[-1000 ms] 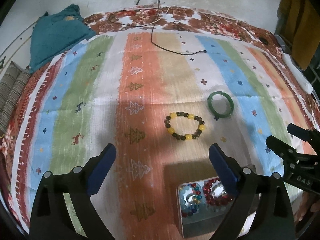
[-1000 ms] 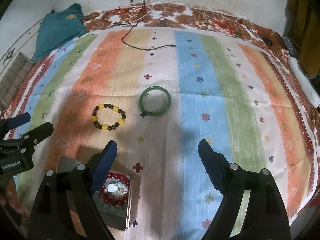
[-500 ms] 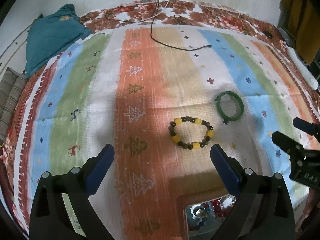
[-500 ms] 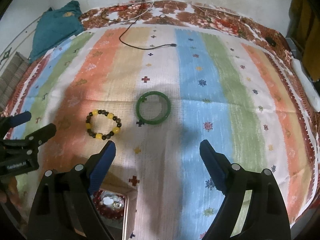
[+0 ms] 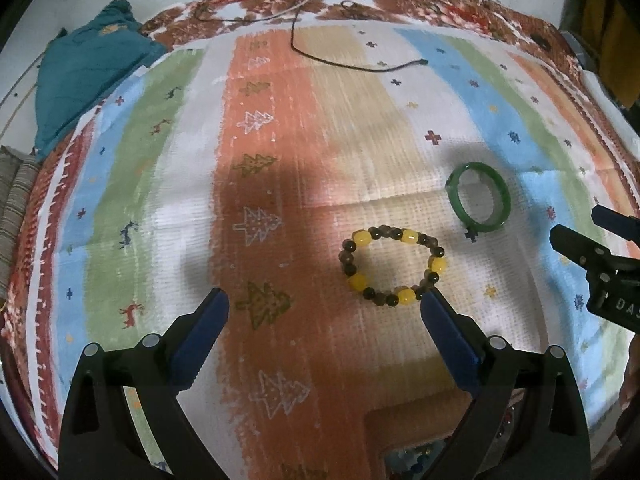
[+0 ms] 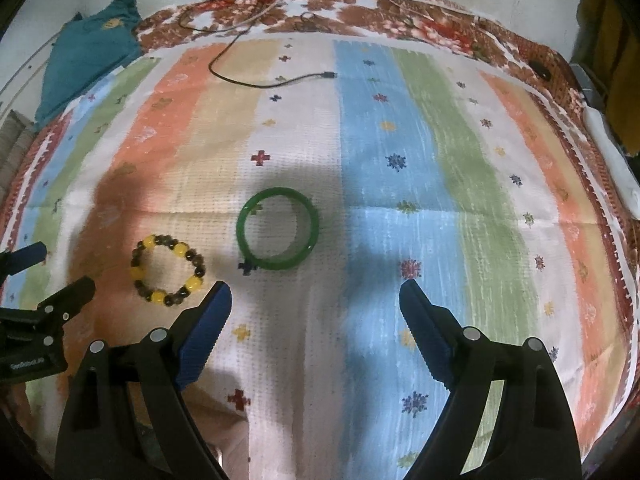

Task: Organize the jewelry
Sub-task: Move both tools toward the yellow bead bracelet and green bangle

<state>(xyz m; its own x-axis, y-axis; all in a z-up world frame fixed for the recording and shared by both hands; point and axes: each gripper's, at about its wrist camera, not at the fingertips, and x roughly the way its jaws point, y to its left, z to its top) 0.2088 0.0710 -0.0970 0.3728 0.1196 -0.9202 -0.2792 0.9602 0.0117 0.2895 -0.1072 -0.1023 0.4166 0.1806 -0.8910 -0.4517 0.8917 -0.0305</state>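
Note:
A yellow-and-brown bead bracelet lies flat on the striped cloth, just beyond my left gripper's right finger. It also shows in the right wrist view. A green bangle lies to its right, and sits ahead of my right gripper. My left gripper is open and empty. My right gripper is open and empty. The jewelry box shows only as a sliver at the bottom edge of the left wrist view, with beads inside.
A black cable lies across the far part of the cloth. A teal garment sits at the far left corner. A white object lies along the right edge. The striped cloth covers the surface.
Both grippers have moved forward over the cloth toward the bracelet and bangle. The jewelry box has slipped almost out of both views. Both grippers stay open.

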